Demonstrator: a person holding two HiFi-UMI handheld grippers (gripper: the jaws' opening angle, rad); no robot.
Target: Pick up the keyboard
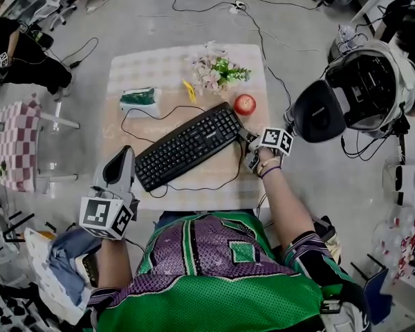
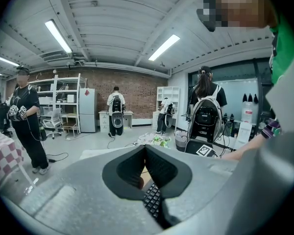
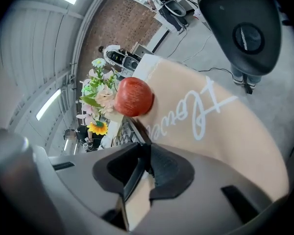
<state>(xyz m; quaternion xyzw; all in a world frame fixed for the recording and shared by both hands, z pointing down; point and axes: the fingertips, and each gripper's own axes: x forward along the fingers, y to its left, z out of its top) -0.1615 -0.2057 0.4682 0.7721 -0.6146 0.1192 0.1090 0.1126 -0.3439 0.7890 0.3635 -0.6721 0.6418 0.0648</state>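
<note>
Tabletop (image 1: pixel 146 71): right gripper (image 3: pixel 147 161) jaws pinch keyboard (image 1: pixel 188 146) edge; left gripper (image 2: pixel 145 152) jaws pressed together.

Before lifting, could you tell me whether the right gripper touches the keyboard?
Touching: the right gripper view shows the right gripper clamped on the keyboard edge.

I get bright, even light from long ceiling strips (image 2: pixel 59 35) that glare white in the left gripper view. In the head view the tabletop (image 1: pixel 145 71) and floor (image 1: pixel 152 19) carry only faint, soft shadows. All three views bow strongly toward the edges, and both gripper views darken at the corners. The left tool (image 2: pixel 146 151) and right tool (image 3: pixel 148 151) blur close to their lenses.
</note>
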